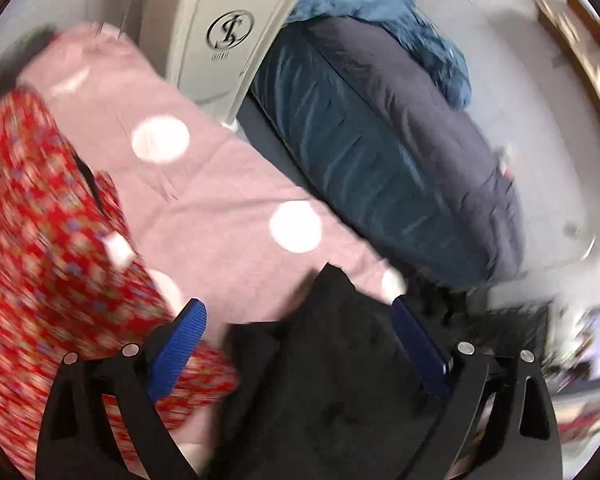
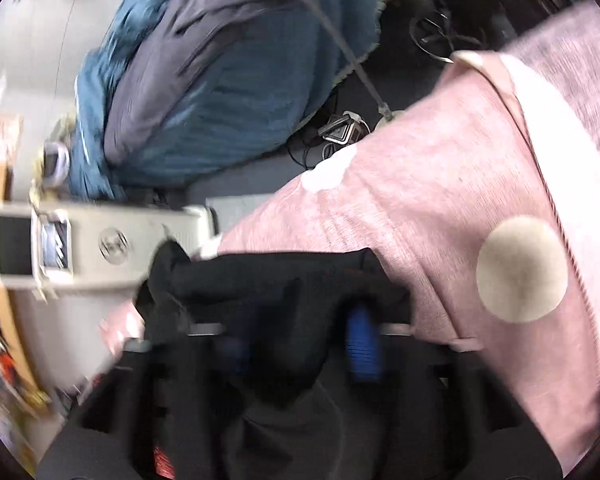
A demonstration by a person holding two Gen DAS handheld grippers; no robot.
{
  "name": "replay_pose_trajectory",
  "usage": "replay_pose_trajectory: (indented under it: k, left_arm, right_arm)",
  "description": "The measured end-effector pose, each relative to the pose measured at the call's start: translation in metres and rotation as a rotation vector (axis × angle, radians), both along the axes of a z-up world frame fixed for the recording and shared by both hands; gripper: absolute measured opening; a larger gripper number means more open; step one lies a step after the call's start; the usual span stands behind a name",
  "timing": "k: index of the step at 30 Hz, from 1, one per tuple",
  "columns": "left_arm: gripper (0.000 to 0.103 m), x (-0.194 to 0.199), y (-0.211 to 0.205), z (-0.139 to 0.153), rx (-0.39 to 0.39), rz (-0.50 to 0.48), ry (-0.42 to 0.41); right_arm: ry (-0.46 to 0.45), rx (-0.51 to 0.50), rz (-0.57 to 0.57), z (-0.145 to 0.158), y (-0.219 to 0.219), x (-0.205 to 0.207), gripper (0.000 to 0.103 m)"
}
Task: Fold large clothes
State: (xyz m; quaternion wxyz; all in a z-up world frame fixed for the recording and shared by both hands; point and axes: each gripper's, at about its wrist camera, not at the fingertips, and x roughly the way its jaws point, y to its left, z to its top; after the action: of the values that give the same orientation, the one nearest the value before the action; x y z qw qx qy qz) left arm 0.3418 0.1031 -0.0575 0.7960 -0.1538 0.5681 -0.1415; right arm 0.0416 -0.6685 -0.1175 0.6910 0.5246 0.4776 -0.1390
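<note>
A black garment [image 1: 332, 360] lies bunched between the fingers of my left gripper [image 1: 300, 316], whose blue pads [image 1: 179, 348] stand wide apart over a pink bedspread with white dots [image 1: 219, 184]. In the right wrist view the same black garment [image 2: 267, 276] is pinched between the blue pads [image 2: 362, 344] of my right gripper [image 2: 300, 340], which is shut on it; the view is blurred. The pink spread [image 2: 440, 200] fills the right side there.
A red patterned garment [image 1: 47, 232] lies at the left. A dark blue and grey duvet [image 1: 380, 152] is heaped behind, also in the right wrist view [image 2: 219, 80]. A beige headboard panel with a logo [image 1: 235, 28] stands at the back. Cables [image 2: 340, 132] lie beside the bed.
</note>
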Motion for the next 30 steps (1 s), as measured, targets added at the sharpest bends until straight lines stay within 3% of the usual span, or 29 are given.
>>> replay_pose_trajectory:
  k: [3,6,8,10,13,15,17,19,20,21,22,25,27,28,30]
  left_arm:
    - [0.093,-0.016,-0.023,-0.006,0.163,-0.153,-0.052]
    - [0.093,-0.033,-0.046,-0.026,0.235,-0.26,-0.065]
    - [0.094,-0.038,-0.068,-0.043,0.272,-0.302,-0.07]
    - [0.096,-0.041,-0.086,-0.058,0.32,-0.334,-0.08]
    - [0.096,-0.04,-0.109,-0.08,0.426,-0.388,-0.099]
    - [0.096,-0.039,-0.126,-0.1,0.485,-0.443,-0.071]
    - [0.075,-0.042,-0.136,-0.114,0.534,-0.492,-0.066]
    - [0.016,-0.041,-0.138,-0.116,0.575,-0.484,-0.08]
    - [0.008,-0.035,-0.133,-0.112,0.581,-0.449,-0.088]
    - [0.007,-0.029,-0.127,-0.108,0.569,-0.414,-0.092]
    - [0.007,-0.02,-0.117,-0.103,0.567,-0.359,-0.096]
    - [0.007,0.004,-0.09,-0.103,0.54,-0.25,-0.036]
    - [0.007,0.015,-0.08,-0.106,0.606,-0.211,-0.029]
    - [0.007,0.02,-0.075,-0.107,0.601,-0.192,-0.015]
    - [0.009,0.027,-0.063,-0.103,0.528,-0.14,0.008]
  right_arm:
    - [-0.083,0.075,-0.12,0.003,-0.007,-0.016,0.069]
    - [-0.096,0.049,-0.138,0.012,-0.008,-0.024,0.07]
    - [-0.065,-0.041,-0.075,0.022,-0.003,-0.022,0.07]
    - [-0.013,-0.201,0.034,0.036,0.008,-0.017,0.07]
    - [0.083,-0.448,0.242,0.045,0.034,-0.003,0.078]
    - [0.127,-0.518,0.353,0.038,0.049,0.003,0.078]
    - [0.184,-0.535,0.414,0.024,0.058,0.005,0.078]
    - [0.209,-0.535,0.435,0.012,0.062,0.002,0.073]
    - [0.199,-0.519,0.433,0.009,0.062,0.002,0.042]
    - [0.176,-0.475,0.439,0.005,0.061,0.003,0.026]
    - [0.162,-0.439,0.438,0.004,0.06,0.006,0.016]
    - [0.148,-0.453,0.364,0.01,0.052,0.019,0.014]
    - [0.155,-0.42,0.253,0.01,0.039,0.025,0.014]
    - [0.16,-0.389,0.192,0.008,0.032,0.026,0.019]
    - [0.141,-0.26,-0.012,0.0,0.01,0.017,0.051]
